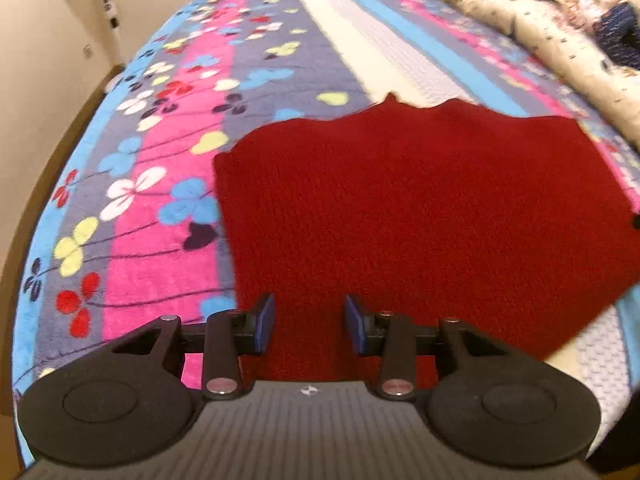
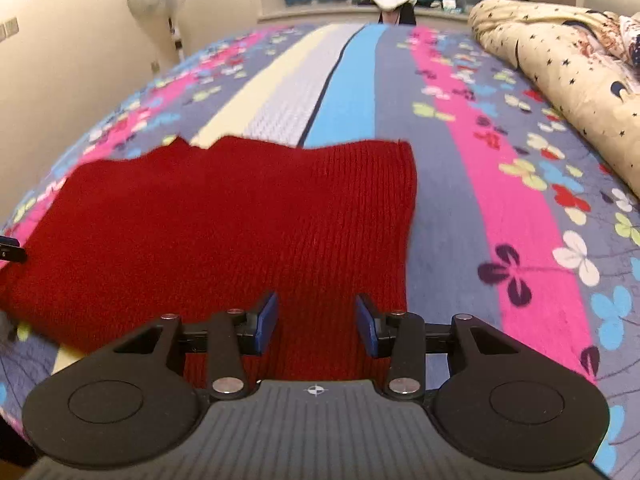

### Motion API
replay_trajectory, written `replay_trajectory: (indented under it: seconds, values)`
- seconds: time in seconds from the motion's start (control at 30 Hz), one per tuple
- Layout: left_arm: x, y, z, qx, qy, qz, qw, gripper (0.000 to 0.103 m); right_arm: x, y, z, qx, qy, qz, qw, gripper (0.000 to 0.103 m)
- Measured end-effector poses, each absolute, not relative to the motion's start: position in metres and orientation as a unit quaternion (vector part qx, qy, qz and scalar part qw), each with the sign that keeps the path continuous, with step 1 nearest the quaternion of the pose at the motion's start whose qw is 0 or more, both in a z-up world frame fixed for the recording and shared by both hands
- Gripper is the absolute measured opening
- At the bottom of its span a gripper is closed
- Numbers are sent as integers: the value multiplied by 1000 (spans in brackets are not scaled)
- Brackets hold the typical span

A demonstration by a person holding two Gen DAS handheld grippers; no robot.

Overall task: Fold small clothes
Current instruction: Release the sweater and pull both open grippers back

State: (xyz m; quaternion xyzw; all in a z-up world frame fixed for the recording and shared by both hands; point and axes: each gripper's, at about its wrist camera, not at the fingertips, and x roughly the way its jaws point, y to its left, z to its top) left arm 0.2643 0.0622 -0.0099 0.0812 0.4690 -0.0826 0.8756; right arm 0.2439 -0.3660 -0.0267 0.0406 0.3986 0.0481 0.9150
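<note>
Under the blue-padded black left gripper and right gripper lies a plain deep-red ribbed knit, on a blanket striped pink, grey, sky-blue and cream with multicoloured clover flowers.

Left and far of the red knit my floral blanket lies bare; a rumpled cream quilt blocks the far right.

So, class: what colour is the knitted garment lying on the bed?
Deep red, plain ribbed knit; the right wrist view shows it best.
</note>
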Motion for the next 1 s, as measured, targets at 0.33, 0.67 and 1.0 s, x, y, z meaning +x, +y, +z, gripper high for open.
replay_trajectory:
  seconds: [0.33,0.67,1.0]
  values:
    - [262,77,3,48,434,-56,898,79,242,-360,-21,51,388,24,920,51]
    - [252,84,16,45,407,-16,912,85,223,-339,10,90,283,19,955,66]
    - [238,91,23,47,385,-5,922,86,217,-268,9,79,289,53,952,66]
